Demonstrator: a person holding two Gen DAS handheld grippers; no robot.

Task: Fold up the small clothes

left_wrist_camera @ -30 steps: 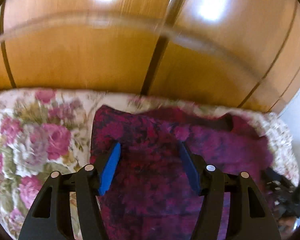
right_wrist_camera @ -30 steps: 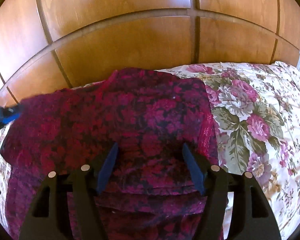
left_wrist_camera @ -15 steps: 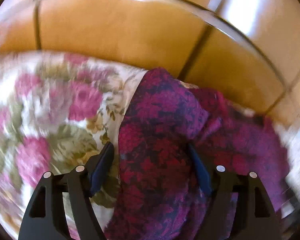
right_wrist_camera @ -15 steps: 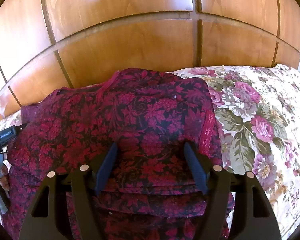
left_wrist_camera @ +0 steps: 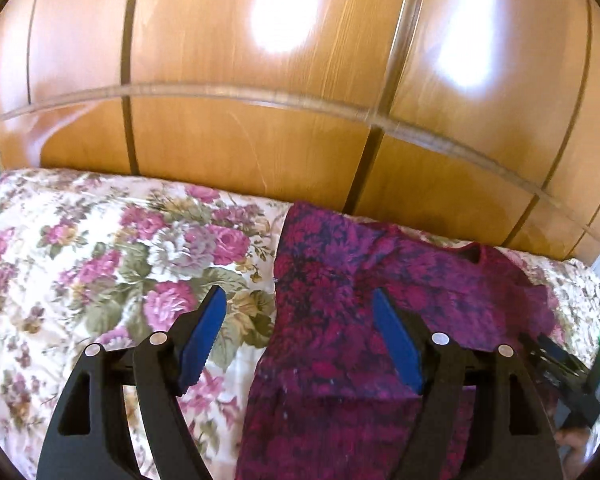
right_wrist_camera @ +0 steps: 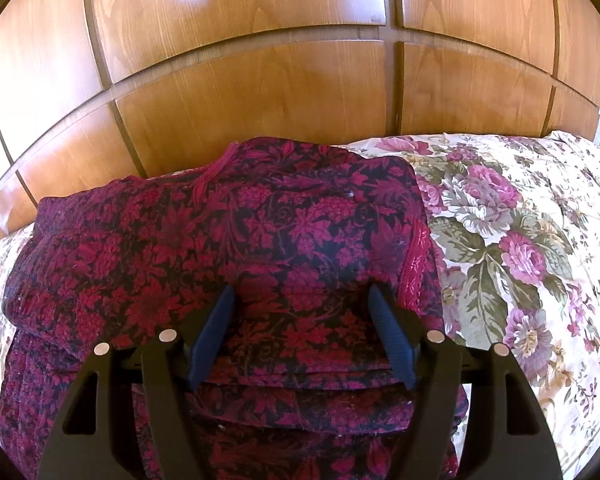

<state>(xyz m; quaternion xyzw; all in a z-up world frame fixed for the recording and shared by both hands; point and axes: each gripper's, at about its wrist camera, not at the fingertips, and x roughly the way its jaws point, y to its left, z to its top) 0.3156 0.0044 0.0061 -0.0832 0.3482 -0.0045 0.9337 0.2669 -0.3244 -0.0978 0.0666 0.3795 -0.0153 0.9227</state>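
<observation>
A dark red floral garment (right_wrist_camera: pixel 228 248) lies on the flowered bedspread (right_wrist_camera: pixel 520 240), its sides folded in over the body. It also shows in the left wrist view (left_wrist_camera: pixel 360 320), lying flat at the right. My left gripper (left_wrist_camera: pixel 298 322) is open and empty above the garment's left edge, one finger over the bedspread (left_wrist_camera: pixel 100 260). My right gripper (right_wrist_camera: pixel 302 314) is open and empty just above the folded right part of the garment. The right gripper's body shows at the right edge of the left wrist view (left_wrist_camera: pixel 560 368).
A glossy wooden panelled headboard (right_wrist_camera: pixel 260 92) stands close behind the garment and also fills the top of the left wrist view (left_wrist_camera: pixel 240 144). Flowered bedspread stretches left of the garment in the left view and right of it in the right view.
My left gripper has swung left and drawn back; the garment's left side now lies flat. My right gripper has moved slightly closer to the garment.
</observation>
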